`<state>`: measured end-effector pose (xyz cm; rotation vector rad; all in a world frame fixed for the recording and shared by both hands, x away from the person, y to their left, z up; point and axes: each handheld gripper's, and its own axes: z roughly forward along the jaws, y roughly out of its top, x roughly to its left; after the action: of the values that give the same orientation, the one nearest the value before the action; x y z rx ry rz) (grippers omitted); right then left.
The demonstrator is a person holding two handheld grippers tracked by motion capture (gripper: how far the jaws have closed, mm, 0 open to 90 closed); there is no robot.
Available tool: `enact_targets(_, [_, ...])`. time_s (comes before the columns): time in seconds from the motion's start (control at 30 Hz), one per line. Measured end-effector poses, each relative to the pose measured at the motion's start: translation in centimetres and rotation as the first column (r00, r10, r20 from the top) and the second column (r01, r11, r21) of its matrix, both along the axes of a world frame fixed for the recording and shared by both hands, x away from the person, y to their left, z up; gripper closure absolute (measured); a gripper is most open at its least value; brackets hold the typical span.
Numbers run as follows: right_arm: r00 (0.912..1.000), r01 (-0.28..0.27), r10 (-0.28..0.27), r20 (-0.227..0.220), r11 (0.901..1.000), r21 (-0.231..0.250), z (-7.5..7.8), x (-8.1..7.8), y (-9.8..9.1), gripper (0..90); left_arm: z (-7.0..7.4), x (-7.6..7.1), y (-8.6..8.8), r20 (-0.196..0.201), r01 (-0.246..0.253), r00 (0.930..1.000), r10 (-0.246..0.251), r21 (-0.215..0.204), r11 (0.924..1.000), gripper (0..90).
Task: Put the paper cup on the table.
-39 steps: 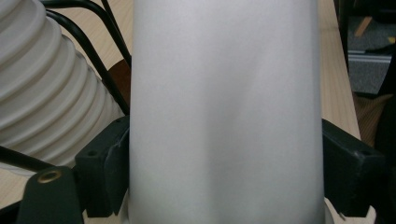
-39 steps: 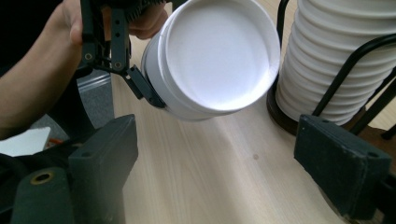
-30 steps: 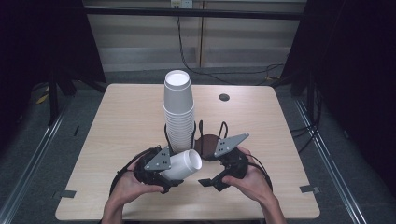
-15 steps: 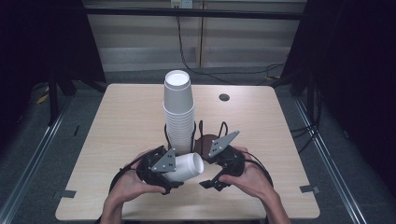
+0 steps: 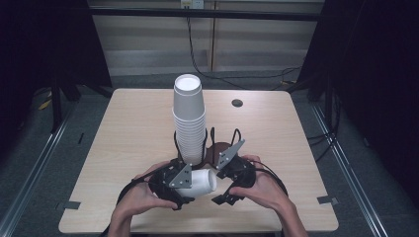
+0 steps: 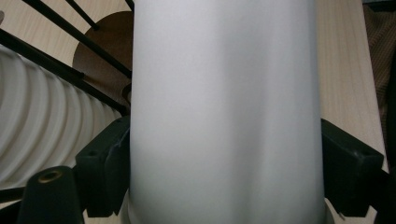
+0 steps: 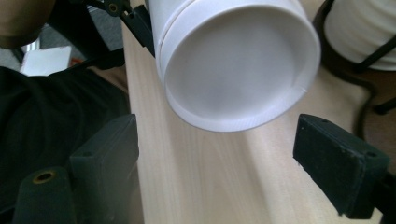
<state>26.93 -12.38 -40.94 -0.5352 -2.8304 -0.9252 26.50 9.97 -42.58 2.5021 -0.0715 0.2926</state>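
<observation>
The left gripper (image 5: pixel 184 183) is clamping a single white paper cup (image 5: pixel 197 182), which is lying on its side just above the near part of the table (image 5: pixel 123 148). In the left gripper view the cup's smooth wall (image 6: pixel 224 112) is running up between the two black jaws, and both pads are pressing against it — one on each side. The cup's closed base is pointing toward the right gripper (image 5: pixel 228 183), which is sitting just beside it with the person's right hand (image 5: pixel 264 190) wrapped around its body.

In the right gripper view the cup's round base (image 7: pixel 233 60) is facing the camera, hanging just beyond the tips of the two black jaws. Those jaws are standing wide apart, with bare table wood between them, and neither pad is touching the cup.

Just behind both grippers a tall stack of white cups (image 5: pixel 188 118) is standing upright, mouths down, inside a black wire holder (image 5: pixel 210 140) on a brown round base. The ribbed rims of that stack are showing at the left edge of the left gripper view (image 6: pixel 42 130), close beside the held cup.

The person's left hand (image 5: pixel 141 195) is coming in from the near edge of the table — its fingers curled around the left gripper. A small dark disc (image 5: pixel 237 103) is lying well apart, toward the far side of the table.
</observation>
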Motion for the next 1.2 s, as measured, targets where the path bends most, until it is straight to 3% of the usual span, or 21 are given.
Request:
enact_targets(0.13, [0.9999,-0.01,0.009,-0.013,0.9995,-0.03,-0.3,0.3,0.5,14.2,-0.1,-0.1,-0.2,-0.001,0.009,1.0,-0.009,0.012,0.9999,16.9])
enact_targets(0.17, [0.9999,-0.013,0.012,-0.011,0.9992,-0.037,-0.3,0.4,0.6,14.1,0.0,0.0,-0.3,0.011,0.029,0.9995,-0.03,0.048,0.9984,17.0])
enact_targets(0.27, [0.9998,-0.01,0.009,-0.019,0.9984,-0.056,-0.3,0.6,0.9,14.1,-0.2,-0.2,-0.6,0.005,0.027,0.9996,-0.027,0.045,0.9986,17.0])
enact_targets(0.5, [0.9988,-0.032,0.03,-0.04,0.9978,-0.058,-0.3,1.1,1.5,15.3,-0.3,-0.5,-1.3,0.006,0.042,0.9991,-0.043,0.08,0.9959,17.0])
enact_targets(0.57, [0.9975,-0.041,0.037,-0.06,0.9973,-0.061,-0.3,1.2,1.9,16.0,0.0,-0.5,-1.6,0.019,0.064,0.9976,-0.067,0.103,0.9926,17.0])
enact_targets(0.77, [0.9946,-0.073,0.067,-0.079,0.9949,-0.069,-0.5,1.5,2.3,17.3,0.0,-0.8,-2.1,0.02,0.066,0.9975,-0.068,0.104,0.9924,17.0])
enact_targets(0.8, [0.9947,-0.074,0.068,-0.077,0.995,-0.067,-0.5,1.5,2.3,17.6,0.0,-0.7,-2.2,0.028,0.081,0.996,-0.085,0.124,0.989,17.0])
enact_targets(0.93, [0.9938,-0.085,0.08,-0.078,0.9941,-0.068,-0.3,1.4,2.5,20.3,-0.1,-1.1,-2.3,0.013,0.067,0.9975,-0.069,0.091,0.9935,17.0])
enact_targets(1.2, [0.9918,-0.091,0.084,-0.096,0.9933,-0.071,-0.4,1.2,2.7,20.3,-0.1,-1.3,-2.5,0.02,0.082,0.9962,-0.085,0.102,0.9913,17.0])
